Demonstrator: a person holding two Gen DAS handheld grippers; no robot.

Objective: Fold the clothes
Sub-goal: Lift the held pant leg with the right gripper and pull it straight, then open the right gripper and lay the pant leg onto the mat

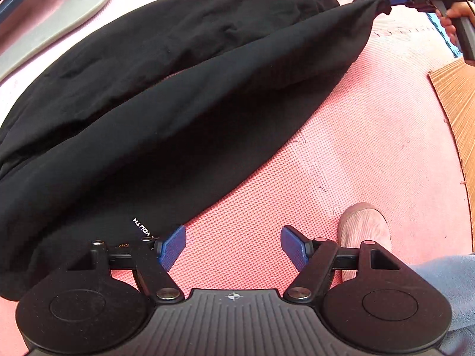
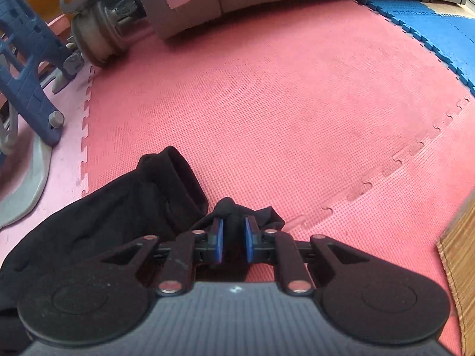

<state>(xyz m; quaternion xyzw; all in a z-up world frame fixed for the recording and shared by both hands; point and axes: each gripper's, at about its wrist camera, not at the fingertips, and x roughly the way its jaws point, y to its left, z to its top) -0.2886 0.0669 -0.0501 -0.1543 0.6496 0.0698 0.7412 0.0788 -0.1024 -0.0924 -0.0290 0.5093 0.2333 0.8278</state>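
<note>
A black garment, apparently trousers with a short line of white lettering near one end, lies stretched across the pink foam mat, running from the mat's near left part toward its far right part. The left gripper points down over the mat just beside the lettered end; its jaws stand wide apart with only bare mat between the blue pads, and the left pad sits at the fabric's edge without pinching it. The right gripper has its jaws narrowed onto a bunched end of the garment, black cloth filling the gap between its pads. In the left wrist view that end is drawn up into a taut point at the far right, with a hand on the gripper's handle. A second cuffed leg end rests flat on the mat just left of the held end. A slippered foot stands on the mat near the left gripper. Blue mat tiles adjoin the pink mat's far right edge, and a woven mat borders its right edge.
</note>
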